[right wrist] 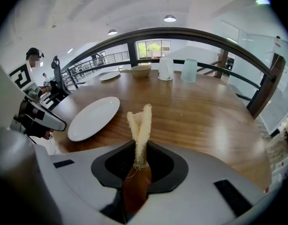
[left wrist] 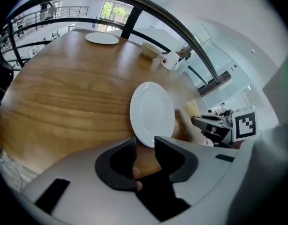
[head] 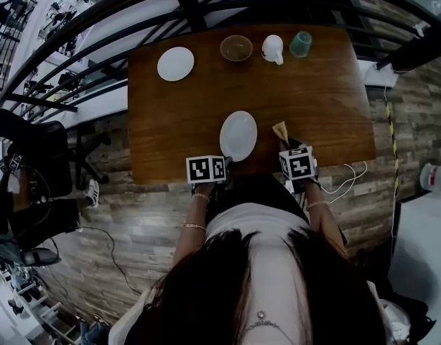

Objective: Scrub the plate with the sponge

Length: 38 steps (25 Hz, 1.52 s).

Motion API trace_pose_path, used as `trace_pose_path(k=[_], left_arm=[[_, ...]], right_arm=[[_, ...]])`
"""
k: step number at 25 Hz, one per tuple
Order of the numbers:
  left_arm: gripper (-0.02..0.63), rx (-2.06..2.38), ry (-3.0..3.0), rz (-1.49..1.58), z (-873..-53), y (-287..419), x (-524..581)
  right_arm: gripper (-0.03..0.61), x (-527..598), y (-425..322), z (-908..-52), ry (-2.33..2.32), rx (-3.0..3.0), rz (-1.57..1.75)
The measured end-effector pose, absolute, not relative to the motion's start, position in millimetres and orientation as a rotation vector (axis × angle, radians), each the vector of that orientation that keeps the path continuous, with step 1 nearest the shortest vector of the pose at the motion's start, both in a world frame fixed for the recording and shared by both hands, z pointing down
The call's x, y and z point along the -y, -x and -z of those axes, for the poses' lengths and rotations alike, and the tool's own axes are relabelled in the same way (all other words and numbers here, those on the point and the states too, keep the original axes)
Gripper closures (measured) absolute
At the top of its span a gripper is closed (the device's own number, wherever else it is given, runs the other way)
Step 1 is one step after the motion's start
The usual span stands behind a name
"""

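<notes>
While the left gripper (left wrist: 144,146) has its jaws apart at the near rim of the plate (left wrist: 152,112), flat on the table (head: 314,99), the right gripper (right wrist: 140,161) is clamped on the sponge (right wrist: 140,125), held just right of the plate and clear of it. Scrubbing looks not yet begun. Count: two plates with the far plate (head: 176,63), one bowl (head: 236,47), one white mug (head: 273,48), one green cup (head: 301,44), one sponge.

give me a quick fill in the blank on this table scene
The right gripper is shut on the ____. The near plate on the table is ____ in colour. Between the far plate and the white mug stands a ____.
Missing: sponge; white; bowl.
</notes>
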<state>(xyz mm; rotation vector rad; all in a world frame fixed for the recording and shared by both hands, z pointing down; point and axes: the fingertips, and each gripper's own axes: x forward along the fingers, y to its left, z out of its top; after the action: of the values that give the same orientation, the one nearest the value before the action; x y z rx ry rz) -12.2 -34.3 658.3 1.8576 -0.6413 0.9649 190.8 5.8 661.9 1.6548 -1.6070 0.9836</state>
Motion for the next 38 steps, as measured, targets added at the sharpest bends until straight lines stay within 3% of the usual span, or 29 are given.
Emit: trace_pose_path(k=[38], left_arm=[[0.500, 0.517, -1.781, -1.028, -679.1, 4.3, 41.1]], right_arm=[[0.488, 114.7, -108.6, -667.3, -1.239, 1.812, -0.877]])
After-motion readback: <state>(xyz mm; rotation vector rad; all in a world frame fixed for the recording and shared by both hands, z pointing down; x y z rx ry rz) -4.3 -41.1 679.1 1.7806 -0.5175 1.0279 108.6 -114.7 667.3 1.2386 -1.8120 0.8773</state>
